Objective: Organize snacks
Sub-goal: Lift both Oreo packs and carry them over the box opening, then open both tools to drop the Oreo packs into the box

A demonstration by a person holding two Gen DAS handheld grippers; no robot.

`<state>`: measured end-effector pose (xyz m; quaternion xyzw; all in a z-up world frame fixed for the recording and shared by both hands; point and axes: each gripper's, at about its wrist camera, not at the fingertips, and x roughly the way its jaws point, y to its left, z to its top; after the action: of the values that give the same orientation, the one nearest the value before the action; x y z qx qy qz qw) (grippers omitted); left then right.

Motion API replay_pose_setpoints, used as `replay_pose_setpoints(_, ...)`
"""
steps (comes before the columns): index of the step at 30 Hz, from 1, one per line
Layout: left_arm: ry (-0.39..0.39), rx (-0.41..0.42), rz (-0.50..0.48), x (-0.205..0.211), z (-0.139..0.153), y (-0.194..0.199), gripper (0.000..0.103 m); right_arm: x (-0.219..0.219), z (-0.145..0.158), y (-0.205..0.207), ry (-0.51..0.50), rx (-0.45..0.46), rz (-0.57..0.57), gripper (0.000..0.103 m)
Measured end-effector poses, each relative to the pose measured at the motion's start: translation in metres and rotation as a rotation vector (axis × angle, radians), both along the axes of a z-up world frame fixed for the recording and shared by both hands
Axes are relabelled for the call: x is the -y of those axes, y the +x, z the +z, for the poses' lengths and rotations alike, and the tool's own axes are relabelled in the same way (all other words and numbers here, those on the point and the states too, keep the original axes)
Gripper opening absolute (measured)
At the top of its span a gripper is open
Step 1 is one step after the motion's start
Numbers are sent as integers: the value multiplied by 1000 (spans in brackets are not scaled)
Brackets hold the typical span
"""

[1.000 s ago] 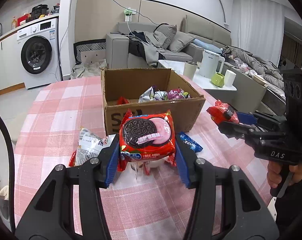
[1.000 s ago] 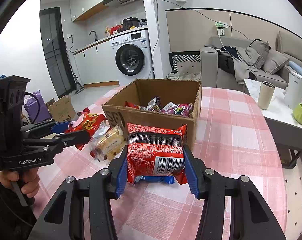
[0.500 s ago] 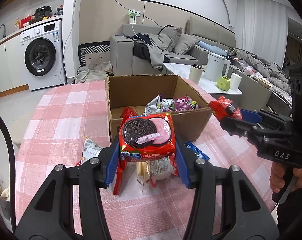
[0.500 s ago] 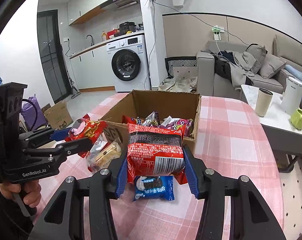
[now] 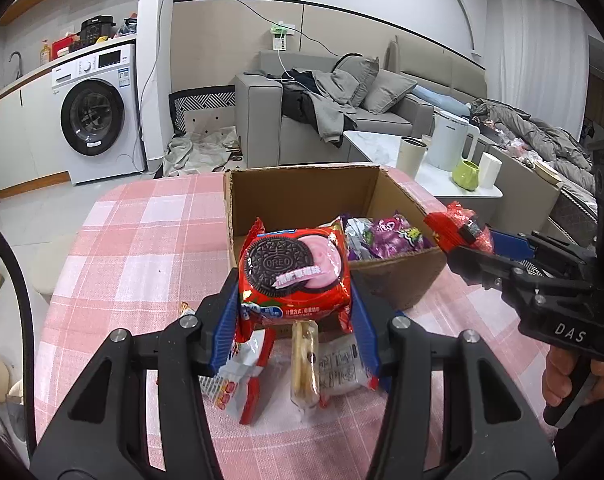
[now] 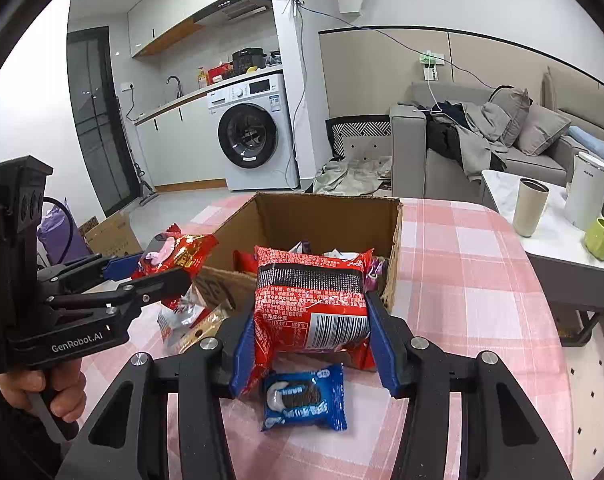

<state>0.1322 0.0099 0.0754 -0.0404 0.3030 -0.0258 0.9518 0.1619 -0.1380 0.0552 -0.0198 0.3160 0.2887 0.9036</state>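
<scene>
The left hand-held gripper [image 5: 294, 300] held a red Oreo pack [image 5: 293, 274] tight, up in front of the cardboard box [image 5: 398, 276]. The right hand-held gripper [image 6: 310, 340] squeezed a red snack bag [image 6: 312, 300] above a blue cookie pack [image 6: 304, 398] lying on the bench [image 6: 482, 300].

We note a glossy red foil Oreo packet [image 5: 295, 276] against the blue plastic pads [image 5: 225, 332] of the left gripper [image 5: 293, 320], whose body is matt black plastic with bright metal screws [image 5: 118, 335]. The box [image 5: 398, 280] is matt brown corrugated cardboard. The desk [image 5: 141, 248] carries a pink checked cloth. The blue packet [image 6: 302, 398] near its front edge is glossy film.
</scene>
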Motion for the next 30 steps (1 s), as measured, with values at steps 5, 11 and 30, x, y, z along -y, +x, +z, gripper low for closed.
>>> replay_pose_setpoints(5, 26, 2, 12, 2, -2, 13, 48, -6, 3, 11, 9, 0, -3, 50)
replay_pose_setpoints(11, 29, -5, 25, 0, -8, 33, 48, -15, 3, 25, 15, -8, 0, 50)
replay_pose_setpoints(30, 5, -16, 24, -7, -25, 80, 48, -35, -5, 58, 20, -50, -12, 50)
